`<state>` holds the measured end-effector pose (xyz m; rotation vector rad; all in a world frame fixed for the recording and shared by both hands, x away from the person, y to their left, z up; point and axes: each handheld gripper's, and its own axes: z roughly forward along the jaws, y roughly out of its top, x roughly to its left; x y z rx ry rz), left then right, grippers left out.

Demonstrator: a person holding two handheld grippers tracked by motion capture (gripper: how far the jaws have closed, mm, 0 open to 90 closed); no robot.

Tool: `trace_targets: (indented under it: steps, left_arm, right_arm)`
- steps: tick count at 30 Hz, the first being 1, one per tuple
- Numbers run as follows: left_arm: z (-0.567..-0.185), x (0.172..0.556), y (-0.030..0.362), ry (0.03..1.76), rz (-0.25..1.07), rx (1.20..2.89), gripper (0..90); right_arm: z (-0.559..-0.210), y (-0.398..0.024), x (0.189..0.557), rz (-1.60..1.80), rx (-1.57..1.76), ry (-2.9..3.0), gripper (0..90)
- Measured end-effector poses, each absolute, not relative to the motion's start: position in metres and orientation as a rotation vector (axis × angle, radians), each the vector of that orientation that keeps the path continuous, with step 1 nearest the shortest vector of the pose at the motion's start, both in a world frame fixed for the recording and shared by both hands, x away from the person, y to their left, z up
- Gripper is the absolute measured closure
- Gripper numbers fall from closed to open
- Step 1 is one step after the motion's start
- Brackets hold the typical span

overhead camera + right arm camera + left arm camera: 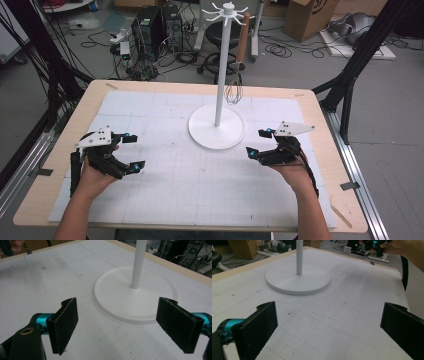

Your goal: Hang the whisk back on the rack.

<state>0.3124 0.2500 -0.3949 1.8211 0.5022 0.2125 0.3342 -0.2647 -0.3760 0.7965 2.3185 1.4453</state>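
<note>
At the left of the high view, the left gripper (pixel 132 152) sat low over the white gridded mat (pixel 165 195), held in the person's left hand (pixel 95 175), its jaws spread wide apart with nothing between them. Its grey plate reached toward the mat's left edge, where a strip of bare wooden table (pixel 60 150) ran along the frame's left side. In the left gripper view the two black jaws rose from the bottom corners, and bare mat lay between them up to the round base.

In the centre of the high view stood a white stand (pixel 220 75), its round base (pixel 217 131) resting on the mat a little above the middle, the pole rising to a ring of hooks at the top of the frame. A whisk (pixel 237 75) with a wooden handle hung from a hook on the right side, its wire head beside the pole and above the table's far edge. The lower half of the mat, between the two grippers and down to the near edge, lay open.

At the right, the right gripper (pixel 259 143) was held in the right hand (pixel 295 170), jaws likewise wide apart and holding nothing, just beside the base's lower right rim. In the right gripper view the base lay between and beyond the jaws, with the table's wooden edge crossing the upper right.
</note>
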Motion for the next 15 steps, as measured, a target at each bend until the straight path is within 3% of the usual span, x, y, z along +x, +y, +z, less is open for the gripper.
trace_targets:
  steps: [15]
  left_arm:
    - [-0.3969,0.3156,0.2479,0.509,0.207,1.827,1.7]
  right_arm:
    - [-0.3796,-0.271,0.3351,1.446,0.829,2.319,17.6]
